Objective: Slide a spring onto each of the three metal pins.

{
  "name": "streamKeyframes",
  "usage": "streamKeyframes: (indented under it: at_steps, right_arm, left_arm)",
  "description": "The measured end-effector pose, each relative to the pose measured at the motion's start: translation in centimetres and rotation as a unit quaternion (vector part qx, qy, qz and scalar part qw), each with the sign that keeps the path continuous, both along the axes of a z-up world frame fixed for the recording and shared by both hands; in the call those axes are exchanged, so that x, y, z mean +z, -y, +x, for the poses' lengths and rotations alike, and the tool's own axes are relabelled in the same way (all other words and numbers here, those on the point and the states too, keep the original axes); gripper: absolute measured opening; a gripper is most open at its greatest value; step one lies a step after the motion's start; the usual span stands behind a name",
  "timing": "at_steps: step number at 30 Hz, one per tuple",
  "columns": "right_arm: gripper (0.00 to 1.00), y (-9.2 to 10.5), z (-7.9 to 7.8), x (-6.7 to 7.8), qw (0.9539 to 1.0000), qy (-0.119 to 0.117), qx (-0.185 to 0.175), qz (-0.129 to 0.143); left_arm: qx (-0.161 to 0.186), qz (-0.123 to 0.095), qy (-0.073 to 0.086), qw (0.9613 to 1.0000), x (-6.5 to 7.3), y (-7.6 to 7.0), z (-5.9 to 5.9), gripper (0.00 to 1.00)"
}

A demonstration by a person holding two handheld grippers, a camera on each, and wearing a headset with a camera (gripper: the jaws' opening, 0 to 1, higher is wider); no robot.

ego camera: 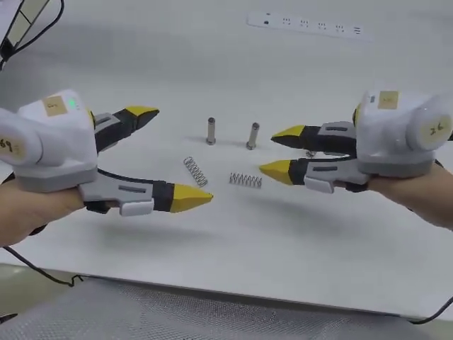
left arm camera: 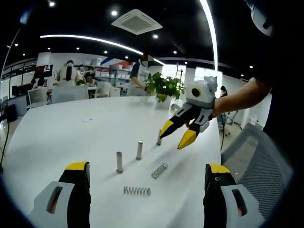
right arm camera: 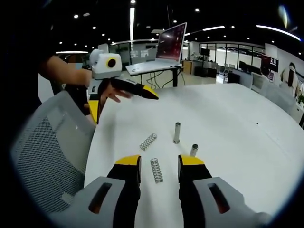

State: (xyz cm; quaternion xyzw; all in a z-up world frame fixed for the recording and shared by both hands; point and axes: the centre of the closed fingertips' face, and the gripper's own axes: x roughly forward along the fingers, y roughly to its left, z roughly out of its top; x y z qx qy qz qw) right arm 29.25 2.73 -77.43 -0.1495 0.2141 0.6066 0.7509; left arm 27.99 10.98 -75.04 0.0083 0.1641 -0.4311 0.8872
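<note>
Two steel pins (ego camera: 211, 131) (ego camera: 253, 135) stand upright mid-table. A third pin (ego camera: 310, 152) is mostly hidden behind my right gripper's jaws. Two springs (ego camera: 196, 171) (ego camera: 245, 180) lie flat in front of the pins. My left gripper (ego camera: 170, 156) hovers left of them, open wide and holding nothing. My right gripper (ego camera: 277, 151) is open at a narrower gap, its tips just right of the nearer spring. In the left gripper view all three pins (left arm camera: 119, 162) (left arm camera: 139, 149) (left arm camera: 159, 137) stand ahead. In the right gripper view one spring (right arm camera: 156, 170) lies on the table, seen between the jaws.
A white power strip (ego camera: 308, 23) lies at the far side of the white table (ego camera: 233, 248). A grey mesh chair (ego camera: 177, 312) sits below the near edge. An open laptop (right arm camera: 168, 45) stands on another desk, and a potted plant (left arm camera: 164, 85) beyond the table.
</note>
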Motion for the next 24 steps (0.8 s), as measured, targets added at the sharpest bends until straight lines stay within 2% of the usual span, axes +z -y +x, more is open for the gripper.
streamKeyframes:
  at_steps: [7,12,16,20,24]
  right_arm:
    - [0.23,-0.7,-0.1,-1.9,0.9996,0.001,0.007,-0.027]
    - [0.23,-1.1,-0.6,-3.0,0.9988,-0.002,0.022,-0.045]
    - [0.22,-1.1,-0.7,-3.9,0.9981,-0.007,0.028,-0.055]
    - [0.2,-0.8,-0.5,-5.2,0.9963,-0.015,0.031,-0.08]
    - [0.19,-0.9,-0.4,-5.8,0.9952,-0.018,0.034,-0.09]
  left_arm:
    - [0.0,0.003,0.0,1.0,0.0,-0.1,0.0,0.98]
    - [-0.001,0.007,0.0,1.0,-0.1,-0.2,-0.1,0.98]
    - [-0.006,0.02,0.0,0.9998,-0.4,-0.3,-0.4,0.98]
    - [-0.005,0.018,-0.002,0.9998,-0.4,-0.2,-0.5,0.98]
    - [-0.006,0.018,-0.003,0.9998,-0.4,-0.2,-0.6,0.98]
